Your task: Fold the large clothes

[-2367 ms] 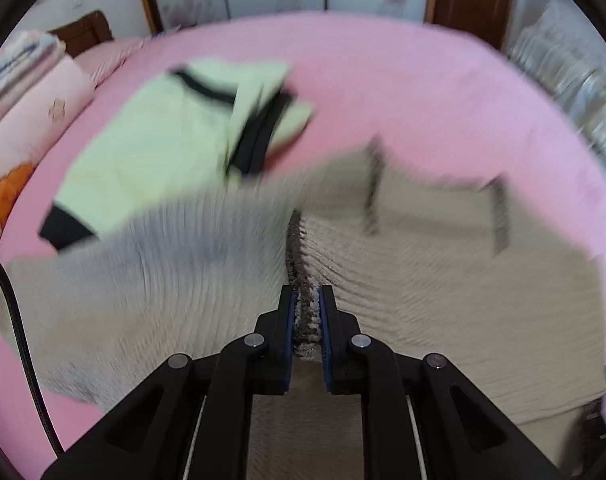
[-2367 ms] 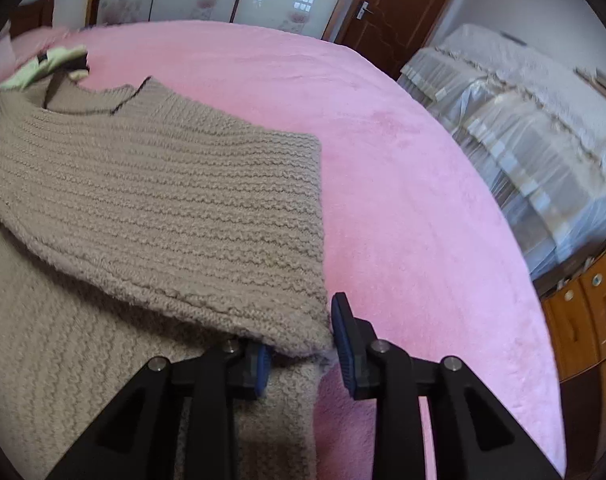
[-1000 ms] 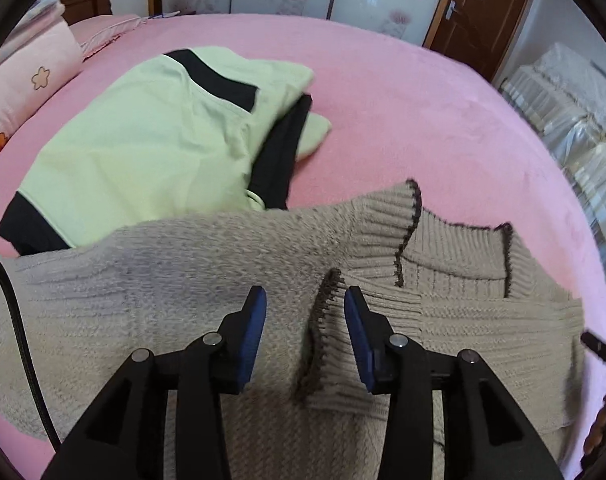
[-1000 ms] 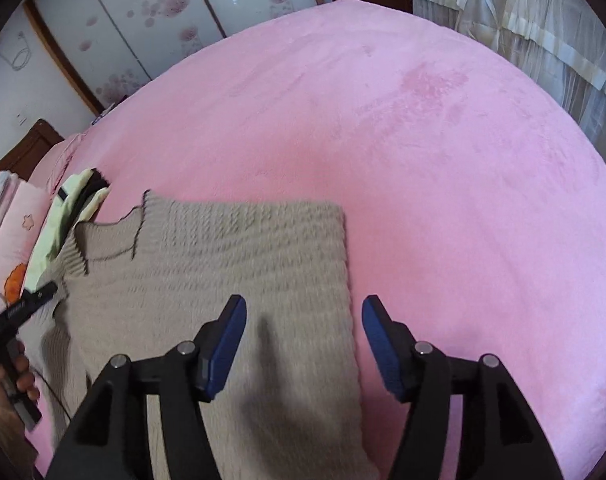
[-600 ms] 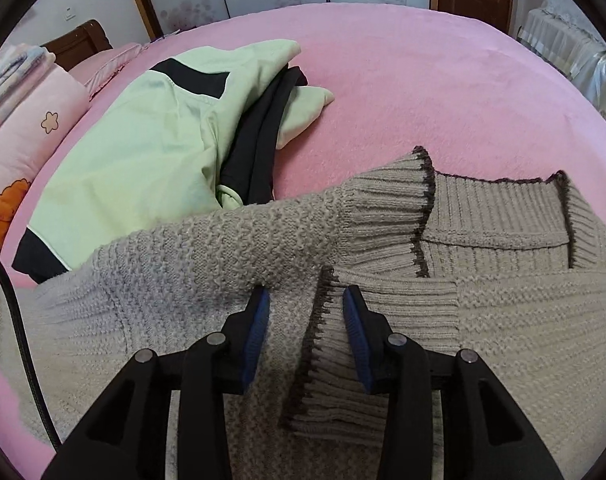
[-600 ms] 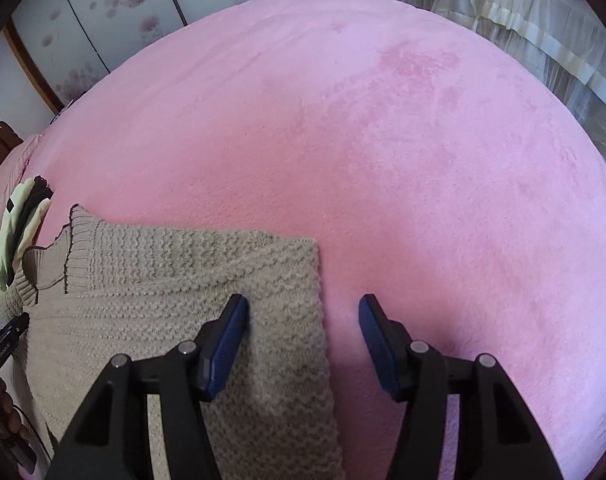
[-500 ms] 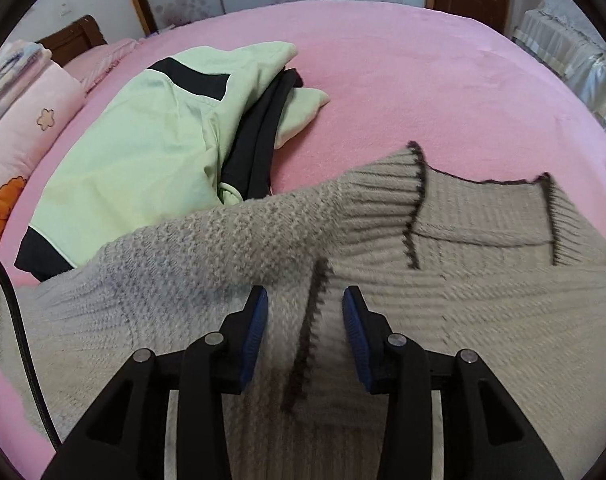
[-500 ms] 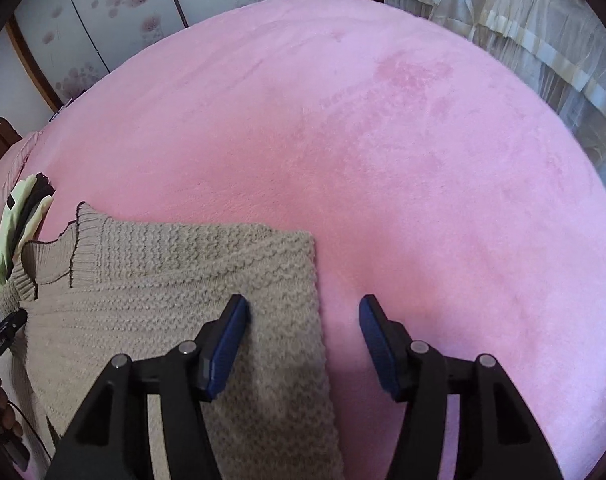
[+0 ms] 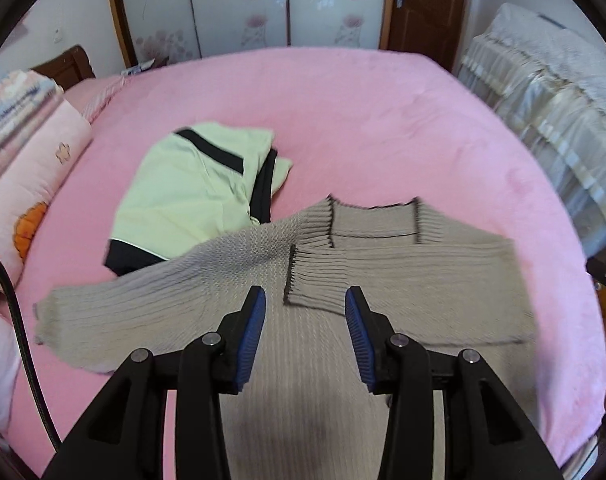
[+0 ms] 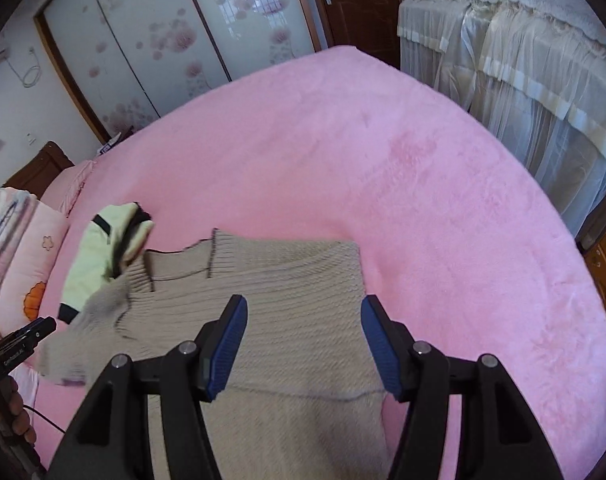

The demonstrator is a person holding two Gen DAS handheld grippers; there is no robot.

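Pink plush bedding (image 9: 383, 120) covered the whole bed, with flowered sliding doors (image 9: 239, 8) behind it and a lace-draped piece of furniture (image 10: 523, 60) to one side. Our taupe knit sweater (image 9: 403, 276) lay flat on the near part of the bed, its right sleeve already folded across the chest so that the ribbed, dark-edged cuff (image 9: 315, 280) sat just below the neckline, while the other sleeve (image 9: 115, 312) stretched out toward the pillows (image 9: 35, 176). We held the left hand-held gripper (image 9: 305, 332) above the cuff with its jaws apart and widening slightly, nothing between them; the right hand-held gripper (image 10: 303, 344) hung over the folded right edge, jaws spread and likewise empty. We judged the step in hand to be the second sleeve: to do it well we would pinch that sleeve near its end, carry it across level so it lands over the first without dragging the body, and keep the side edge straight. A thick, loose knit like this would probably stretch and sag if lifted by one point, so a low, short carry seemed safer. Beside the sweater, touching its shoulder, lay a pale green garment with black trim (image 9: 191, 192), which we would want to leave undisturbed.
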